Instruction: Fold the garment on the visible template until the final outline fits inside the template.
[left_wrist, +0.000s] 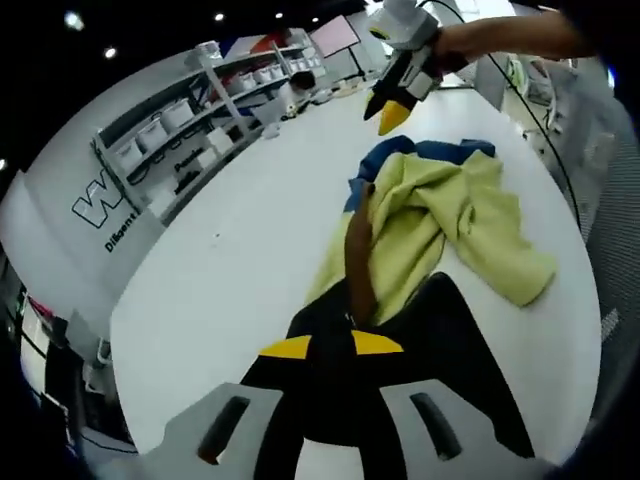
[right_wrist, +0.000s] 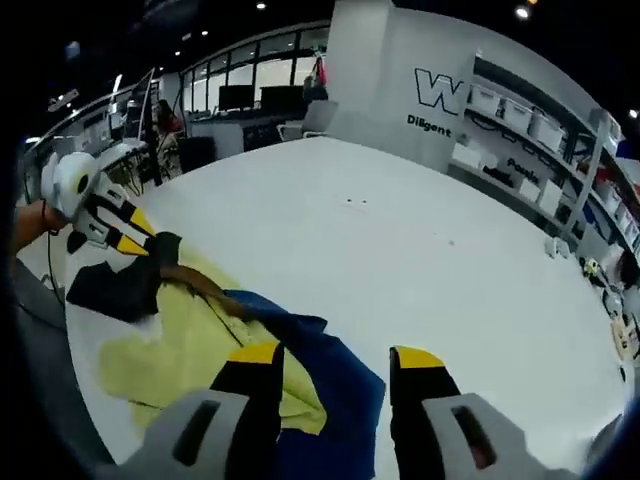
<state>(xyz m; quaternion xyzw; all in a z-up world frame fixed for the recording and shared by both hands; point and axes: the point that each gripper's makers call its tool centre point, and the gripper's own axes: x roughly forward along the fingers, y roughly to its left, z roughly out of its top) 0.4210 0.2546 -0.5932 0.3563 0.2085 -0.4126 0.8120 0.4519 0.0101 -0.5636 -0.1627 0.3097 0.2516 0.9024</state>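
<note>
Left tool (left_wrist: 330, 345) is clamped on the black edge of the crumpled yellow, blue and black fabric garment (left_wrist: 440, 225), lifting it off the white table (right_wrist: 400, 250). Right tool (right_wrist: 330, 360) hovers above the garment's blue part, jaws apart, probably seeking a second hold.

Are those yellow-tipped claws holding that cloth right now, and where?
The left gripper pinches the garment at its dark end. The right gripper holds nothing; its jaws stand open over the blue part.
</note>
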